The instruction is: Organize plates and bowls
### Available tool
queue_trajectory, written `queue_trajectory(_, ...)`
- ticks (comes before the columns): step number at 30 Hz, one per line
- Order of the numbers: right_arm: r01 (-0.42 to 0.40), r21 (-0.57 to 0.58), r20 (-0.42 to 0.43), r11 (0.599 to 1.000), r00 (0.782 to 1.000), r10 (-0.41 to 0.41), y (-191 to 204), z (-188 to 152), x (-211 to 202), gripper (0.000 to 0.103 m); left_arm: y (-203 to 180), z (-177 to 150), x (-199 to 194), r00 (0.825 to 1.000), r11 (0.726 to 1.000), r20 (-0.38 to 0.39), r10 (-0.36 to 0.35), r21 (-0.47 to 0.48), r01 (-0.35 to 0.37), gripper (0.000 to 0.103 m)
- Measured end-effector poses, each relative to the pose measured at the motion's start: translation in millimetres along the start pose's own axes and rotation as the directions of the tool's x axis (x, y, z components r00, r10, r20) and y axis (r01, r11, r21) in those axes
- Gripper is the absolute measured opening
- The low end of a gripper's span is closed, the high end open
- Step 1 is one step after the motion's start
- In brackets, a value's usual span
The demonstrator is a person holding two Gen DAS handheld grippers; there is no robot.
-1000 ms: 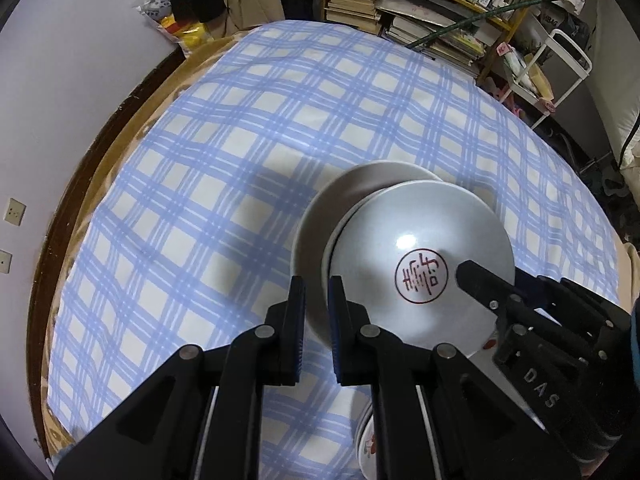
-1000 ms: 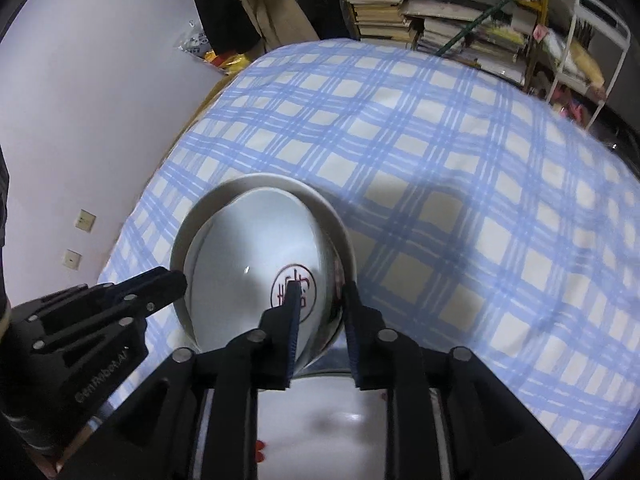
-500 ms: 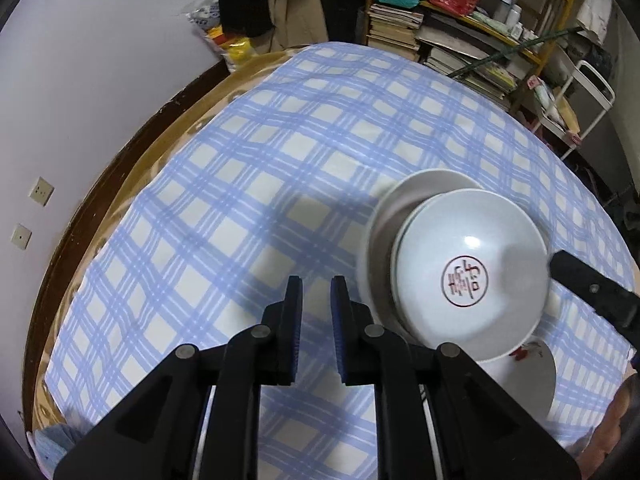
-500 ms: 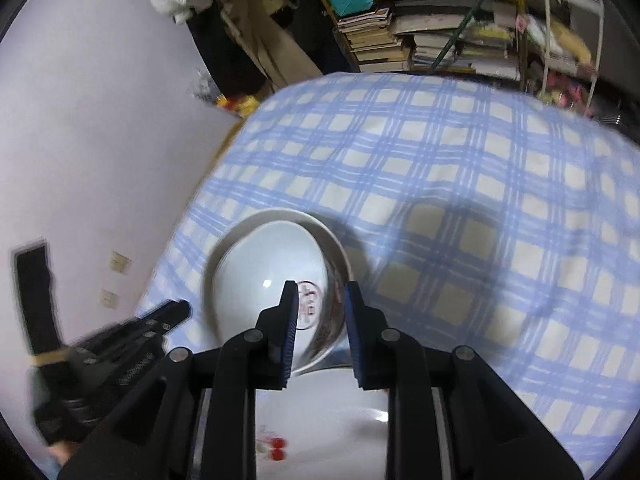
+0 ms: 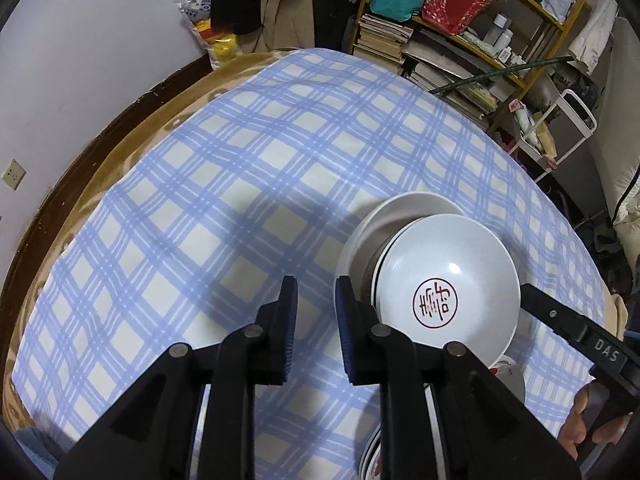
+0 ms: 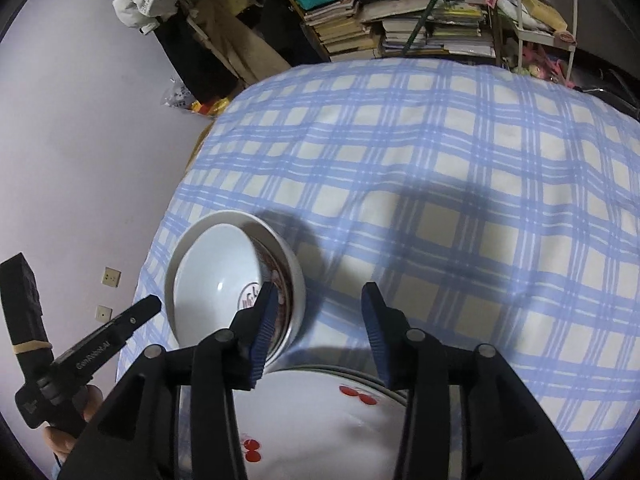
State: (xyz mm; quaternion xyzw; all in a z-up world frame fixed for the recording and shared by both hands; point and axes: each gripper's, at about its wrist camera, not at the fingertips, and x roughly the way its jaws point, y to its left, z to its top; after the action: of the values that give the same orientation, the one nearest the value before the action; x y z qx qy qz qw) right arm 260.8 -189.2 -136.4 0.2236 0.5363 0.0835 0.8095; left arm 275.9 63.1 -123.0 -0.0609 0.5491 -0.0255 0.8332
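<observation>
A white bowl with a red round emblem [image 5: 444, 280] sits nested in a larger white bowl [image 5: 404, 210] on the blue checked cloth; the stack also shows in the right wrist view [image 6: 216, 268]. A white plate with red cherries [image 6: 320, 420] lies just below my right gripper. My left gripper [image 5: 316, 320] is open by a narrow gap and empty, just left of the bowl stack. My right gripper [image 6: 318, 328] is open wide and empty, right of the stack and above the plate.
The blue checked cloth [image 5: 240, 200] covers a round table with a brown rim [image 5: 80, 168]. Shelves of books and bags [image 5: 440, 20] stand behind it. A white wire rack [image 6: 540, 12] stands at the far right. A wall with sockets [image 6: 108, 278] is on the left.
My right gripper has opened wide and pulled back from the emblem bowl, which now rests in the larger bowl. My left gripper has opened slightly and moved closer to the stack.
</observation>
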Motion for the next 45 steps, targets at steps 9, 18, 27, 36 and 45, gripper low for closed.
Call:
queue_trajectory(9, 0.007, -0.016, -0.035, 1.000, 0.999, -0.008, -0.4, -0.2, 14.7, 0.046, 0.9, 2.3, 1.7, 0.999, 0.999, -0.008, -0.032, -0.002, 0.032, 0.021)
queue_trajectory(18, 0.030, -0.017, -0.053, 0.999, 0.998, -0.031, -0.7, 1.4, 23.3, 0.046, 2.8, 0.6, 9.2, 0.998, 0.999, -0.031, -0.048, -0.014, 0.048, 0.024)
queue_trajectory(27, 0.034, -0.010, -0.056, 0.999, 0.998, -0.035, 1.5, 2.9, 25.5, 0.046, 7.2, 2.6, 23.3, 0.996, 0.998, -0.073, -0.058, -0.032, 0.056, 0.024)
queue_trajectory(36, 0.065, -0.068, -0.072, 0.996, 0.995, -0.070, 17.8, 6.2, 32.4, 0.045, 9.0, 2.8, 27.0, 0.997, 0.999, -0.074, -0.030, -0.035, 0.028, 0.025)
queue_trajectory(45, 0.017, -0.072, -0.090, 0.997, 0.996, -0.023, 27.1, 3.9, 36.8, 0.016, 9.6, 6.5, 34.4, 0.993, 0.997, -0.093, -0.070, -0.026, 0.068, 0.010)
